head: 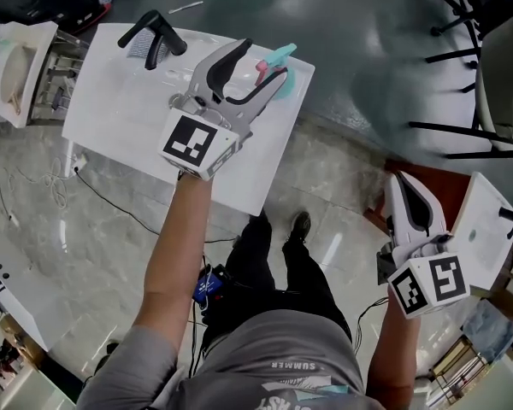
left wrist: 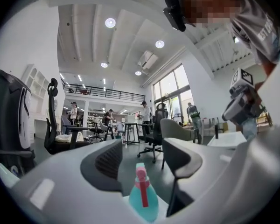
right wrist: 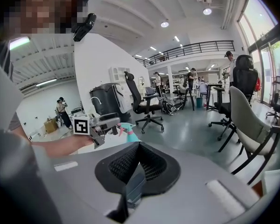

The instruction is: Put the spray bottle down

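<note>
Head view, left claw point(head: 265, 58) open, bottle point(head: 283, 86) between

High white walls point(left wrist: 23, 45) rise to a ceiling with round lights point(left wrist: 110, 22). A railed mezzanine point(left wrist: 102, 94) runs along the back and tall windows point(left wrist: 170, 85) let in daylight. Black office chairs point(right wrist: 142, 101) stand about on the glossy grey floor point(head: 368, 41), with a white table point(head: 111, 109) close by.
</note>
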`<state>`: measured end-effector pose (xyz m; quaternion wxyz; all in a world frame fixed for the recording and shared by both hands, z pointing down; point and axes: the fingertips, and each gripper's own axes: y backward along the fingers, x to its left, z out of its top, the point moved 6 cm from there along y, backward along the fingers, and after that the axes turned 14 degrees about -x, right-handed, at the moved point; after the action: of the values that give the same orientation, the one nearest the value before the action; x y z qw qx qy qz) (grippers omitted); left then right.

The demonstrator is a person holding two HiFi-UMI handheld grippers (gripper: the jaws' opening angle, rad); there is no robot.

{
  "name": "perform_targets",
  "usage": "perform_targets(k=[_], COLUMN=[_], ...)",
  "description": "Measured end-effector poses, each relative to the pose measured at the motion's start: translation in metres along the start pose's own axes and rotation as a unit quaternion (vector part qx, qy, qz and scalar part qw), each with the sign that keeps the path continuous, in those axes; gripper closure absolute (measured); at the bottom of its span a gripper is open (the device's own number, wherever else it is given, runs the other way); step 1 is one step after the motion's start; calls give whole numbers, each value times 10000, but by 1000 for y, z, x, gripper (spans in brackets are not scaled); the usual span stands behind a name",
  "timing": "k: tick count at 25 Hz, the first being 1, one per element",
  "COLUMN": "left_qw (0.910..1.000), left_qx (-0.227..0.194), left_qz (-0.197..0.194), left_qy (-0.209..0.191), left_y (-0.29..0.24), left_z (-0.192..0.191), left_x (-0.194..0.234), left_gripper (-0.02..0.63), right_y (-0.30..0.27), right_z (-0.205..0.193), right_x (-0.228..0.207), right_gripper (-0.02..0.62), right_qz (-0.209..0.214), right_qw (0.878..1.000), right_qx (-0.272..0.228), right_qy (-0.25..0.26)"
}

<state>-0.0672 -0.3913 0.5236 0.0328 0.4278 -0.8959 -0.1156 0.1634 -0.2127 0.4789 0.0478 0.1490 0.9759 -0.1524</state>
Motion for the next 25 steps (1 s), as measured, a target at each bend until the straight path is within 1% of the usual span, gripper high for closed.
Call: perform_targets(k=[5,7,9,13,16,19,20,25], left_qw=[9998,9997,9996,9993,9985,9982,9983,9977], left_qx=[-48,-33,2,-122,-269,-279,-275,-248], left_qz=[124,161,216,314,389,369,326,103], left_qy=[-173,-189,-160,-134,-261,-374,-396,-619], left_y=[10,15,20,32,38,42,44,53], left_z=[33,47,62,98,129,157,167,213], left_x=[-6,-10,-15,-25,-33,-43,-47,-74], left_gripper=[356,359,376,448,497,589,603,603], right_y=[7,11,15,27,34,42,46,67], right_z=[18,27,36,56,70,83,87,103], right_x=[1,1,0,1,1,1,1,3], right_gripper=[594,594,594,595,595,595,594,594], right_qz=[97,130,165,231,313,388,413,525], right_qw=[9998,9996,9993,9984,9974,9961,9957,9934], right_qx=[-158,-229,-314,-482,-611,-745,-787,-949], right_qy=[62,90,126,198,222,256,272,370])
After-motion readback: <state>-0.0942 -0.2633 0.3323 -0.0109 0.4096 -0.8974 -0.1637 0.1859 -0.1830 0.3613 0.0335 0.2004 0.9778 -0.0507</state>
